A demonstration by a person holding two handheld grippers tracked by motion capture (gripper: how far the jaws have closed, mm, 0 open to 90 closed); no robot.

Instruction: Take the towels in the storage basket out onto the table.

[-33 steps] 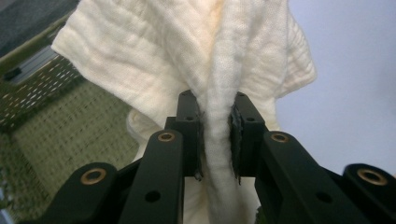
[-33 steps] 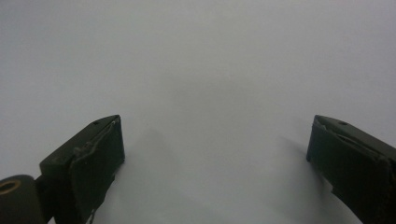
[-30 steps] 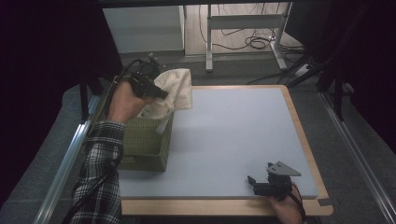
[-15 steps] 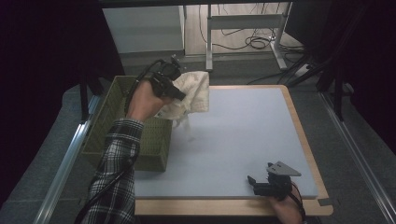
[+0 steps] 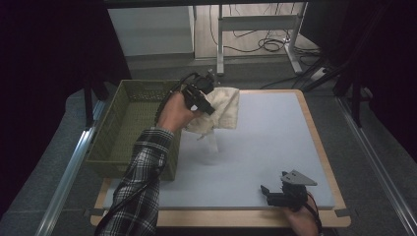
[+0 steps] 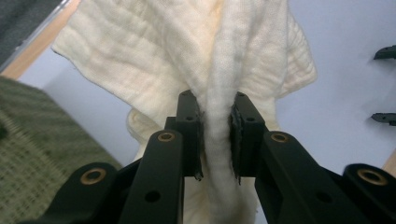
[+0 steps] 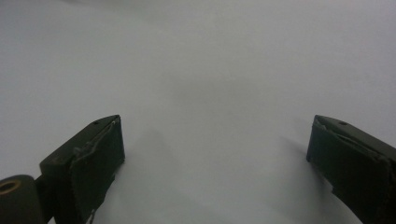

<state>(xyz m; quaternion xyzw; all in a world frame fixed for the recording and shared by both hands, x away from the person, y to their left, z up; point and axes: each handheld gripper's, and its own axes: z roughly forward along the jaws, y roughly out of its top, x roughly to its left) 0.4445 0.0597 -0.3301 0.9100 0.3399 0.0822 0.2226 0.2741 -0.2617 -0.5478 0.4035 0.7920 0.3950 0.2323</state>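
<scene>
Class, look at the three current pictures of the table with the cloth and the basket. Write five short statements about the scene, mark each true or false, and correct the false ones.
1. The left hand-held gripper is shut on the cream cloth. True.
2. The right hand-held gripper grips a corner of the cloth. False: it is open, above the bare blue mat.
3. The green basket sits at the table's left side. True.
4. The cloth lies folded inside the basket. False: it hangs from the left hand-held gripper over the mat.
5. The person's left sleeve is plaid. True.
</scene>
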